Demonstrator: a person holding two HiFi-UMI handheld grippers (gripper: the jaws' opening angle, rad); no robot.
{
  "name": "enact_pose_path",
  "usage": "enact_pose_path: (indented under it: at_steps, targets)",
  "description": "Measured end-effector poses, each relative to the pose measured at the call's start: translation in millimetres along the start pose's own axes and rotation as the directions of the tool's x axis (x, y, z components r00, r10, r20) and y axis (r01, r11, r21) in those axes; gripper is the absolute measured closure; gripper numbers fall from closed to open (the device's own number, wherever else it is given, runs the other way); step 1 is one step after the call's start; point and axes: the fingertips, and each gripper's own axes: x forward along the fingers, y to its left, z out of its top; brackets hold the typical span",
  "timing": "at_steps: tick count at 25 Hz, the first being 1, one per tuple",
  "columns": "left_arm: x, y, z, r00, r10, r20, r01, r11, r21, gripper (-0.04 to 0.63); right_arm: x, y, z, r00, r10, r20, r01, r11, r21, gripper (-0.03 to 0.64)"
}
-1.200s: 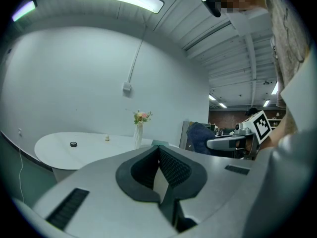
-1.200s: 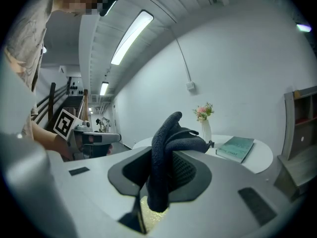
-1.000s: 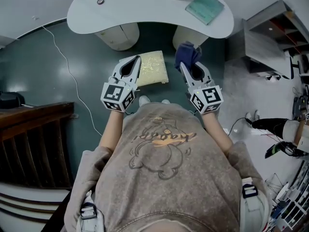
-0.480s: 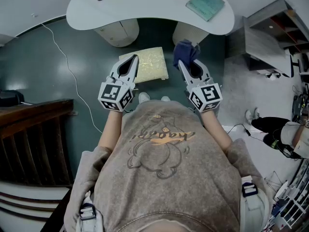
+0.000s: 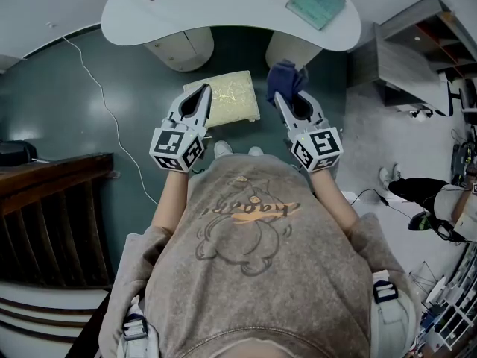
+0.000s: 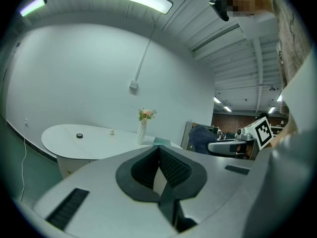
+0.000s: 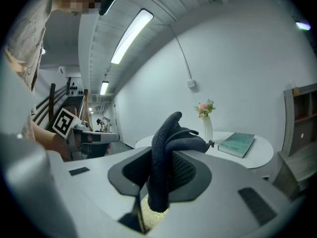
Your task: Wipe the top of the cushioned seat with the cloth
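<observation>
The cloth (image 5: 286, 76) was clamped in the right gripper (image 5: 278, 95) near the cushioned seat (image 5: 237, 99), apparently readied for wiping, while the left gripper (image 5: 206, 89) was held closed and empty.

You'll find nothing legible here: the orange script on your sweatshirt (image 5: 253, 211) is too blurred to read, and the cover print on the far book (image 5: 317, 4) is too small.
</observation>
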Motion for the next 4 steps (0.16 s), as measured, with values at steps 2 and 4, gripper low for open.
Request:
enact_pose_path:
  at_steps: [2, 4]
  targets:
    - [-0.9, -0.3, -1.3, 1.0, -0.001, 0.001, 0.001, 1.0, -0.002, 0.577, -0.6, 1.2, -0.9, 1.0, 0.0, 0.001, 0.0, 1.0, -0.002, 0.518]
    - [-2.1, -1.2, -2.6, 1.0, -0.003, 0.003, 0.003, 1.0, -0.004, 0.577, -1.9, 2.2, -2.0, 1.0, 0.0, 0.001, 0.0, 1.0, -0.005, 0.518]
